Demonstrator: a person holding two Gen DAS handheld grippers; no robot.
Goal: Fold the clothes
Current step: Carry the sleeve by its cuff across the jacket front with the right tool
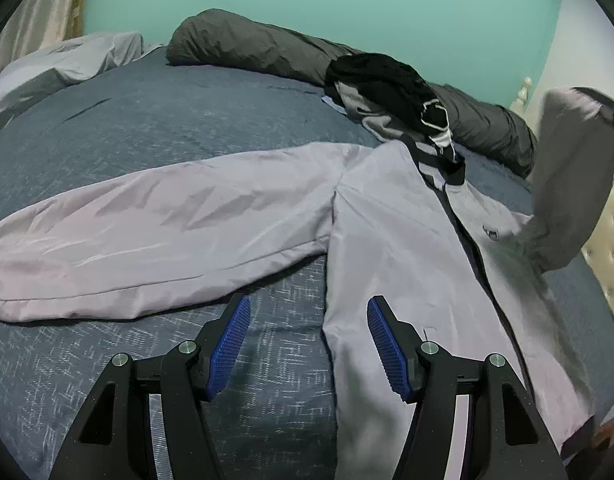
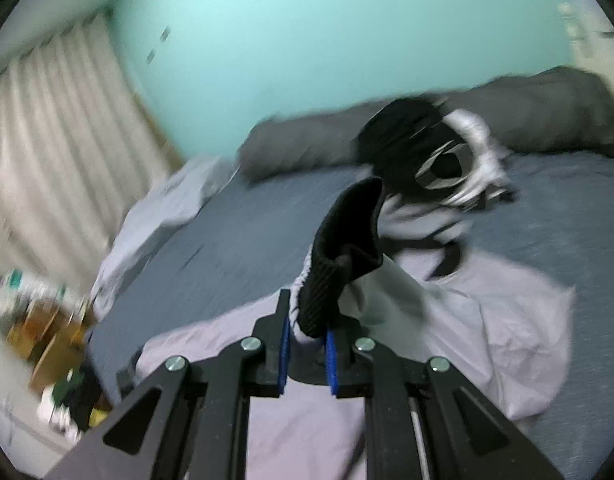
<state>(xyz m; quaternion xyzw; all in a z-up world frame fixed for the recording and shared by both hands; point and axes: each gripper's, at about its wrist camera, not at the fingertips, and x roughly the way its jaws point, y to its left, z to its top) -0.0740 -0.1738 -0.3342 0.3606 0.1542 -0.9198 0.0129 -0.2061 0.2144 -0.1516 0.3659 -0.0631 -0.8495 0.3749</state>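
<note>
Left wrist view: one lilac jacket (image 1: pixel 395 248) on one bed (image 1: pixel 147 128); left gripper (image 1: pixel 309 320) fingers wide, right gripper (image 2: pixel 307 332) fingers pinching one black cuff (image 2: pixel 339 264).

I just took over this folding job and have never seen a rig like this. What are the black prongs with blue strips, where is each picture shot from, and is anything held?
There is no robot arm: a person holds a two-finger gripper in each hand, each with a camera looking along its fingers. In the left wrist view, the left gripper stands open and empty above a lilac jacket spread on a bed with a blue cover; one sleeve lies flat. In the blurred right wrist view, the right gripper is shut on the other sleeve's black cuff, lifted off the bed. A grey pillow lies behind.
</note>
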